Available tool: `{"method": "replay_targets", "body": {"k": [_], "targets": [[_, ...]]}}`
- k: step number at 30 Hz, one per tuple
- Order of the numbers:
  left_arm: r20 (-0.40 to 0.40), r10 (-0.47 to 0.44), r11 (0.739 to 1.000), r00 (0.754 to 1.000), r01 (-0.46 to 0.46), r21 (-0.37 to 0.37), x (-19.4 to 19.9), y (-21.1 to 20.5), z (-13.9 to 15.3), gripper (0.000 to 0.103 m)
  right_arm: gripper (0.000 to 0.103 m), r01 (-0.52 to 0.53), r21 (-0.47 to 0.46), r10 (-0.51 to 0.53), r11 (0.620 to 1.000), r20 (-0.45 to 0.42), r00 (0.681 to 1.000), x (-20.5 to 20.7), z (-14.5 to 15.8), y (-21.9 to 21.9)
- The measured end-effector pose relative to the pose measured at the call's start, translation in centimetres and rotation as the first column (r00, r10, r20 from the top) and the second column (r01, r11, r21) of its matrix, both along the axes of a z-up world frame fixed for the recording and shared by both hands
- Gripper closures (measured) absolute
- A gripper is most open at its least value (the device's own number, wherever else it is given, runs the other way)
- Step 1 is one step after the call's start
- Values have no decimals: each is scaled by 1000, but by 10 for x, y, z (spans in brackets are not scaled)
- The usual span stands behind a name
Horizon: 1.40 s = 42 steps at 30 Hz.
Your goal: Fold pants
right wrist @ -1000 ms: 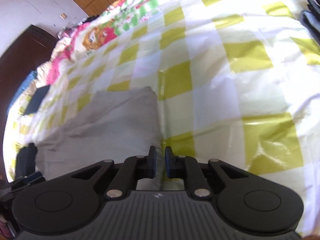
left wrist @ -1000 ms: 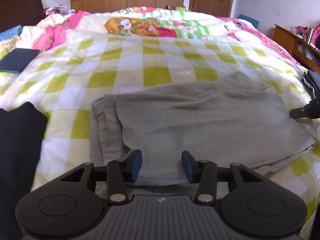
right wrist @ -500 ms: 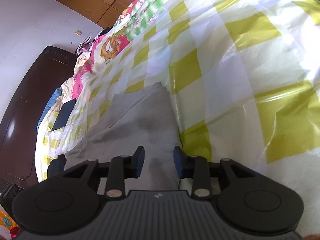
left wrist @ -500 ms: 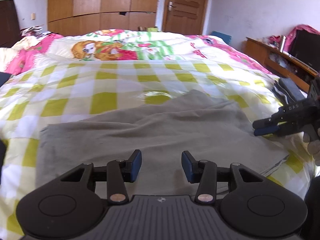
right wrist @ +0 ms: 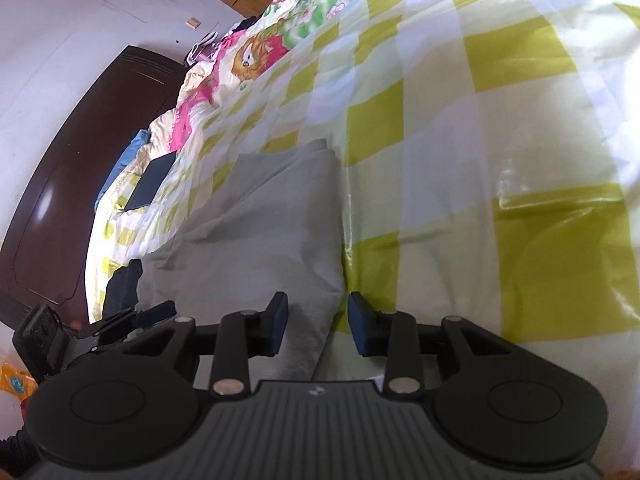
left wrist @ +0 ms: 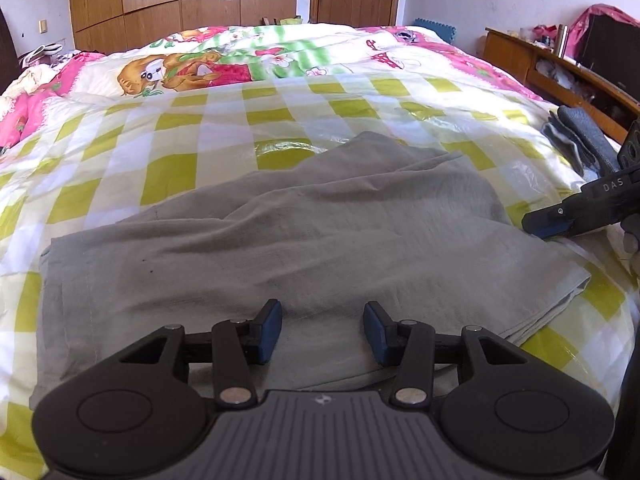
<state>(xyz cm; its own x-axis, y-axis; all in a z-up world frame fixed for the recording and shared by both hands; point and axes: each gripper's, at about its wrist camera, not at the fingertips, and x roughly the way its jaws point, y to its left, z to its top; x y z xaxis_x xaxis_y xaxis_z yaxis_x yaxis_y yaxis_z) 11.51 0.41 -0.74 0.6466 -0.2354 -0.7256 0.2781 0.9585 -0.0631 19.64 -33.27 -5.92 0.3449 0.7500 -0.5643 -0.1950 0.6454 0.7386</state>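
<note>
Grey pants lie folded in a rough rectangle on the yellow-and-white checked bedcover. My left gripper is open and empty, just above the pants' near edge. My right gripper is open and empty over the pants' right end, whose edge runs between the fingers. The right gripper also shows in the left wrist view beside the pants' right side. The left gripper shows at the far left of the right wrist view.
A folded dark grey garment lies at the bed's right edge. A wooden shelf unit stands to the right. A dark notebook and dark cloth lie left of the pants. The dark headboard is beyond.
My right gripper went from shut to open and let go of the pants' edge. My left gripper swung right and now faces the pants squarely; it stayed open.
</note>
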Motion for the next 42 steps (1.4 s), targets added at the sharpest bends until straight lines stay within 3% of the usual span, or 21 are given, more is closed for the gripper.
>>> {"method": "replay_targets", "body": {"k": [7, 11, 13, 16, 18, 20, 23, 25, 27, 29, 31, 33, 35, 39, 42], "targets": [[-12, -12, 1000, 1000, 12, 11, 4, -4, -3, 39, 66, -37, 204, 43, 978, -23, 999, 6, -14, 8], [-17, -21, 1000, 1000, 21, 11, 3, -4, -1, 39, 74, 22, 195, -13, 980, -50, 999, 3, -20, -16], [-16, -27, 999, 1000, 27, 23, 4, -6, -2, 39, 74, -13, 148, 20, 989, -44, 999, 4, -16, -10], [-18, -33, 999, 999, 33, 33, 5, -8, -3, 38, 74, -157, 43, 159, 987, -51, 986, 8, -9, 7], [-22, -36, 999, 999, 37, 35, 5, -8, -1, 38, 74, -212, 48, 215, 976, -94, 972, 10, -6, 3], [-26, -40, 999, 999, 41, 34, 4, -8, -1, 38, 70, -198, 61, 204, 978, -110, 973, 9, -5, 2], [-21, -46, 998, 999, 47, 39, 4, -10, -3, 37, 69, -197, 140, 210, 970, -80, 975, 11, -9, 17], [-24, -43, 999, 999, 43, 27, 6, -9, -4, 36, 69, -161, 253, 184, 954, -67, 981, 15, -14, 23], [-28, -40, 999, 999, 41, 19, 7, -7, -4, 36, 69, -103, 323, 122, 941, -39, 992, 15, -15, 14], [-29, -46, 999, 999, 47, 24, 6, -8, -3, 36, 69, -16, 352, 43, 936, -69, 997, 13, -23, -5], [-27, -51, 998, 998, 51, 24, 5, -8, -3, 35, 73, 37, 352, -1, 935, -103, 995, 15, -30, -7], [-23, -49, 999, 999, 50, 17, 6, -7, -6, 34, 74, 20, 323, 14, 946, -100, 995, 19, -28, 14], [-20, -37, 999, 999, 37, 6, 6, -7, -7, 34, 97, -12, 235, 36, 972, -97, 995, 22, -21, 37], [47, 12, 1000, 999, -13, 16, -3, -7, 0, 34, 98, 73, 207, -63, 976, -57, 996, 13, 1, 22], [137, 32, 999, 990, -30, -18, -7, -3, 6, 35, 98, 126, 88, -123, 988, -30, 992, 2, 23, 9]]}}
